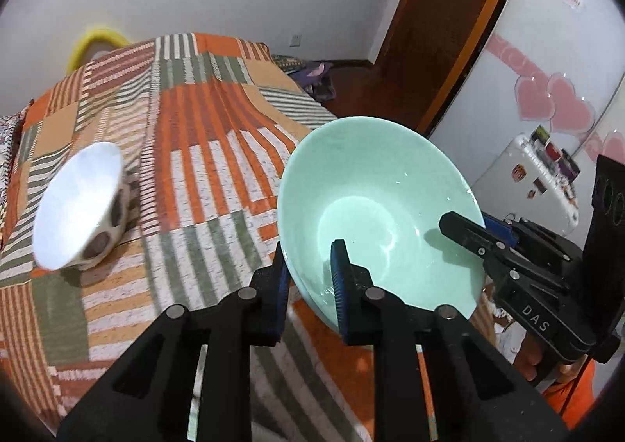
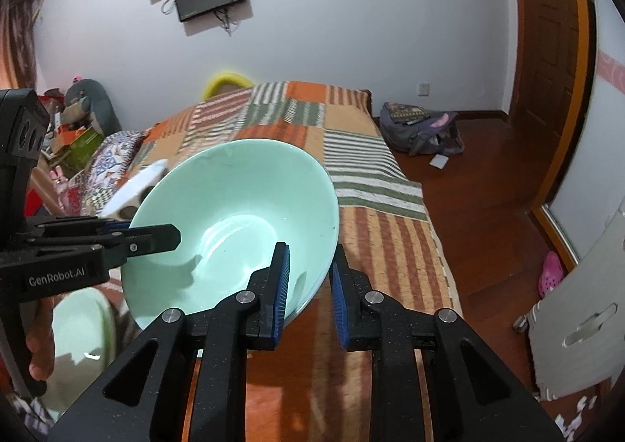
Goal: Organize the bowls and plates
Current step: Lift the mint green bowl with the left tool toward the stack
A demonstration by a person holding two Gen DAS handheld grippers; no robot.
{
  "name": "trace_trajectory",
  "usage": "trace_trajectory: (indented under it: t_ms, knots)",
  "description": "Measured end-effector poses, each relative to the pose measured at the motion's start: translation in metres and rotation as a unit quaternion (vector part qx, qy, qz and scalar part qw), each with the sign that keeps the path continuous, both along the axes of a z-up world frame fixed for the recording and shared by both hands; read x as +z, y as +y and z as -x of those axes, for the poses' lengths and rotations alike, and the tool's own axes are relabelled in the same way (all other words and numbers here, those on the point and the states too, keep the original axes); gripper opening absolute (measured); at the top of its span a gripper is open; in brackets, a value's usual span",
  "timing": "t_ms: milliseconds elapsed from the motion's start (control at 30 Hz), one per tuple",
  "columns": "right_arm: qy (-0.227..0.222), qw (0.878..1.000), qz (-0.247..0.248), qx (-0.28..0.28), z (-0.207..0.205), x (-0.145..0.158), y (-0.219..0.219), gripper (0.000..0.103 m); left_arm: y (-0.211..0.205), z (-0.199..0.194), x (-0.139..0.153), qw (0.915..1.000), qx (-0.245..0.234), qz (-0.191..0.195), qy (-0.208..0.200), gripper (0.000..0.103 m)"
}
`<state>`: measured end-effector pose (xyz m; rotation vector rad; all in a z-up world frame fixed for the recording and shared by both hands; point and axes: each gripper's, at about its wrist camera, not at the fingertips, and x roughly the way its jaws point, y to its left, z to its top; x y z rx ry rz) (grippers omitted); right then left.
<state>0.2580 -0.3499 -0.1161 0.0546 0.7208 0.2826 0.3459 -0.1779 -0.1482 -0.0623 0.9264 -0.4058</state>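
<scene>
A mint-green bowl (image 1: pixel 375 207) hung tilted above the near corner of the bed (image 1: pixel 187 137), carried from opposite sides by 2 claws, an arrangement that seemed meant to steady its wide, slippery rim during a lift. The left claw (image 1: pixel 308 285) was clamped on the rim, 1 blue pad inside the bowl and the other against its outer wall. The right claw (image 2: pixel 310 285) gripped the opposite rim the same way, its jaws nearly together with only the thin wall between them. A white bowl with dark spots (image 1: pixel 84 207) sat tipped on the striped bedspread toward the bed's left edge, well apart from the raised bowl. In the right wrist view, another pale-green dish (image 2: pixel 84 332) lay below the left claw near the bed's near edge; it was probably the stack's base.
</scene>
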Motion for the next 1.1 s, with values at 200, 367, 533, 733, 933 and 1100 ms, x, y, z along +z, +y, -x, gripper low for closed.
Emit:
trace_trajectory:
  t_ms: [200,367,533,733,933,1100]
  knots:
    - [-0.019,1.0,-0.003,0.022,0.019,0.021,0.025,0.019,0.031,0.035,0.033,0.9993,0.007,0.009,-0.036,0.019]
    - [-0.028,0.999,-0.012,0.045,0.031,0.033,0.049,0.018,0.063,0.065,0.059,0.9979,0.021,0.013,-0.059,0.018]
    - [-0.033,0.997,-0.016,0.073,0.041,0.041,0.08,0.018,0.098,0.092,0.073,0.997,0.039,0.008,-0.067,0.018]
    - [-0.041,0.993,-0.03,0.104,0.049,0.046,0.116,0.019,0.144,0.122,0.084,0.9946,0.069,-0.005,-0.077,0.018]
    - [-0.049,0.988,-0.03,0.143,0.061,0.051,0.161,0.018,0.189,0.152,0.092,0.9908,0.107,-0.007,-0.083,0.018]
    - [-0.046,0.983,-0.027,0.174,0.07,0.048,0.194,0.018,0.226,0.178,0.092,0.9877,0.133,-0.014,-0.08,0.018]
